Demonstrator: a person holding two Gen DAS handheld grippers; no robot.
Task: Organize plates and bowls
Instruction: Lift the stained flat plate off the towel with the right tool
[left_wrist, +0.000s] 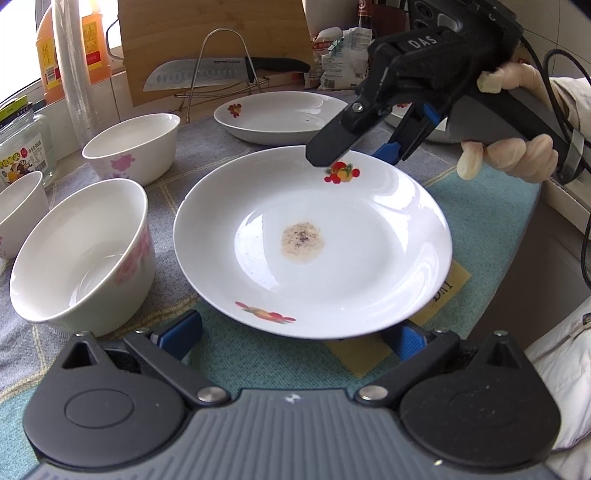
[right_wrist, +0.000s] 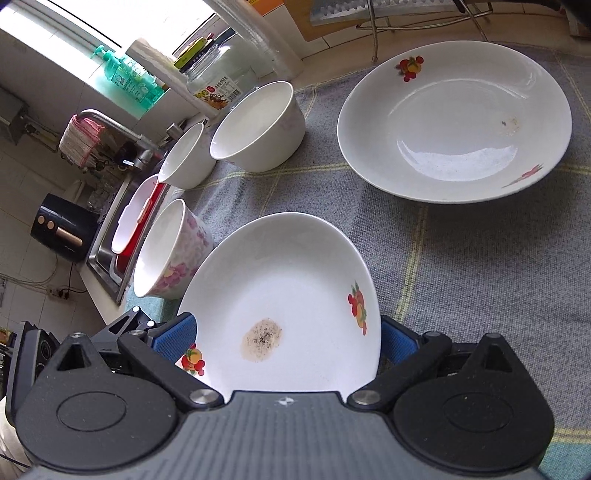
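Reaching in from the upper right of the left wrist view, right gripper (left_wrist: 354, 153) angling down-left, jaws spread, gloved hand (left_wrist: 517, 122) wrapping the handle. Left gripper (left_wrist: 295, 334) sitting along the bottom edge, blue pads (left_wrist: 181, 330) parted wide.

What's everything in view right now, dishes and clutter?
plates: 2, white with fruit print; stained one nearest, the other behind it
bowls: 3, white, some pink-flowered;, left of the plates
knife: 1, steel blade, black handle; against the cutting board
jar: 1, clear glass; far left
bottles: 2, orange; by the window
cloth: 1, grey and teal; under the dishes
left gripper: black, blue pads; open at the stained plate's near rim
right gripper: same; open, straddling its far rim
hand: 1, on the right gripper's handle
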